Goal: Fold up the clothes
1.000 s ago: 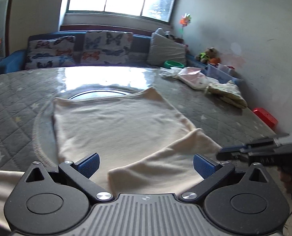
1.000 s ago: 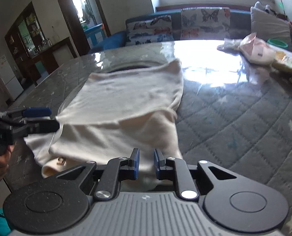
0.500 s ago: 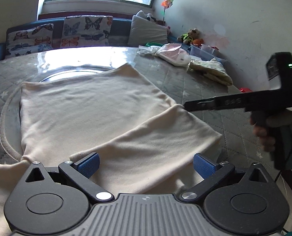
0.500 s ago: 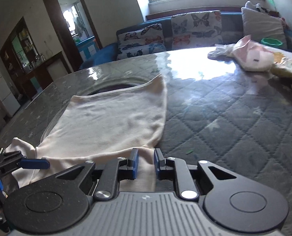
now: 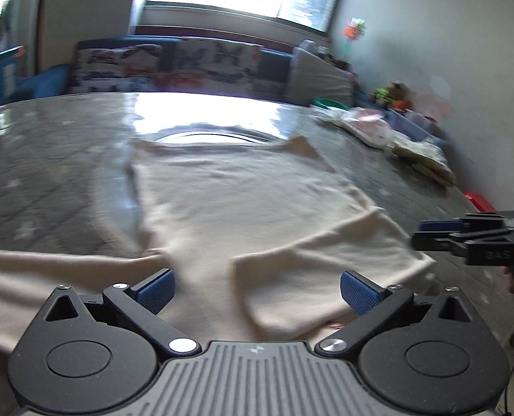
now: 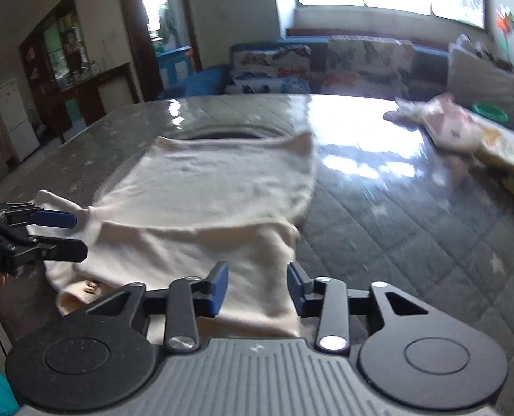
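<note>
cream garment [image 5: 243, 208] spread flat on the quilted grey table [image 5: 49, 145], one sleeve folded across its near part. left gripper [image 5: 257, 289] hovers over the near hem, jaws wide apart, empty. right gripper [image 6: 258, 286] partly parted above the folded sleeve, gripping nothing.

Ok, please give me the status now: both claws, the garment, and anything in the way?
Left claw open, empty. Right claw open, above the folded sleeve. Cream garment flat on the quilted table, one sleeve folded in. Nothing in the way.
</note>
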